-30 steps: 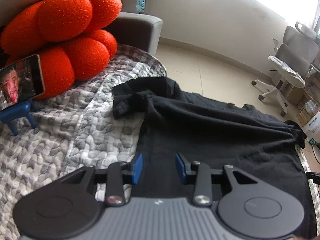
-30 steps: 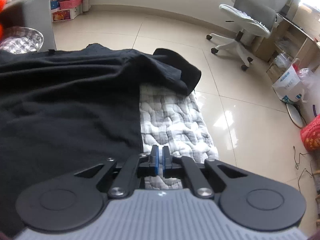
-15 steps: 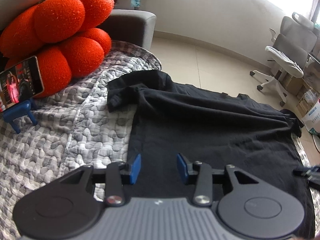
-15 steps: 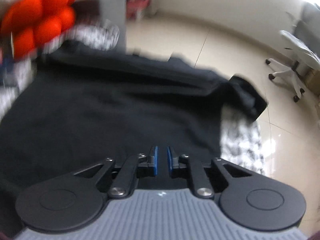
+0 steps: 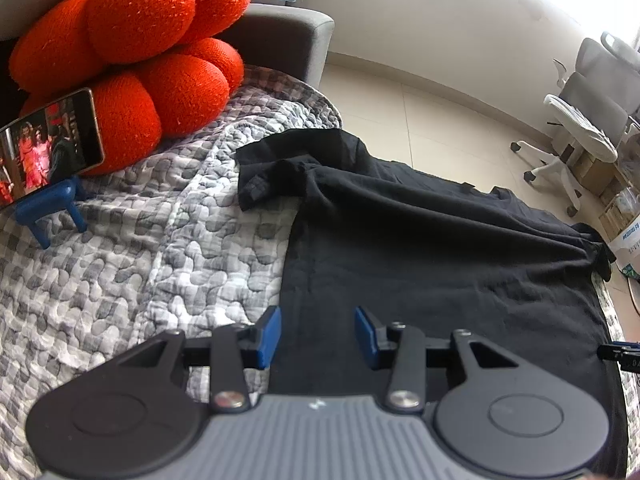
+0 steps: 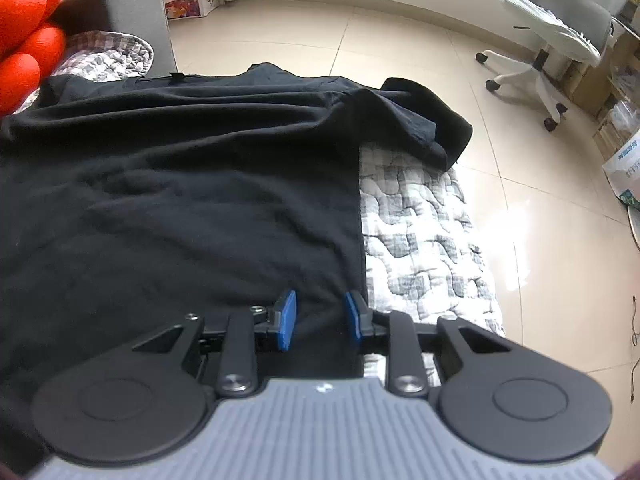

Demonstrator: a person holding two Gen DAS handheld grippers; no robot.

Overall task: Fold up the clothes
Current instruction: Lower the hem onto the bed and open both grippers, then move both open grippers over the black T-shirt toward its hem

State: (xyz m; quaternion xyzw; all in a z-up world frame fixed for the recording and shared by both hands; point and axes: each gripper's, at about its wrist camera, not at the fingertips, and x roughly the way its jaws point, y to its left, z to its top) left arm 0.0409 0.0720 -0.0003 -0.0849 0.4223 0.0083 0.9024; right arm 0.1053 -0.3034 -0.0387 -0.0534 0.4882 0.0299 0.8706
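**A:** Where is the garment you are folding?

**B:** The black T-shirt (image 5: 432, 264) lies spread flat on the grey-and-white quilted cover (image 5: 152, 264), hem nearest your hands, collar at the far edge. In your left wrist view its left sleeve (image 5: 280, 168) is crumpled and folded back on itself; in the right wrist view the right sleeve (image 6: 424, 120) is bunched at the quilt's far corner, close to the tiled floor (image 6: 400, 40).

**A:** How does your left claw stand?

**B:** Your left claw (image 5: 318, 336) hangs over the shirt's left side edge with its blue pads (image 5: 269, 336) partly apart. Nothing is pinched; black cloth shows below the gap, and the left pad sits about over the line where cloth meets quilt.

**A:** And the right one?

**B:** Your right claw (image 6: 318, 318) has just been opening its jaws and now shows a narrow gap. It is over the shirt's right side edge near the hem. Cloth is seen through the gap, but the pads do not press on it. Its tip also pokes into the right edge of your left wrist view.

**A:** What else is around you?

**B:** A red pumpkin-shaped cushion (image 5: 132, 52) leans against the grey sofa arm (image 5: 288, 36), and a phone (image 5: 48, 144) playing a video rests on a blue stand (image 5: 48, 208) before it. A white office chair (image 6: 556, 28) stands on the floor beyond.
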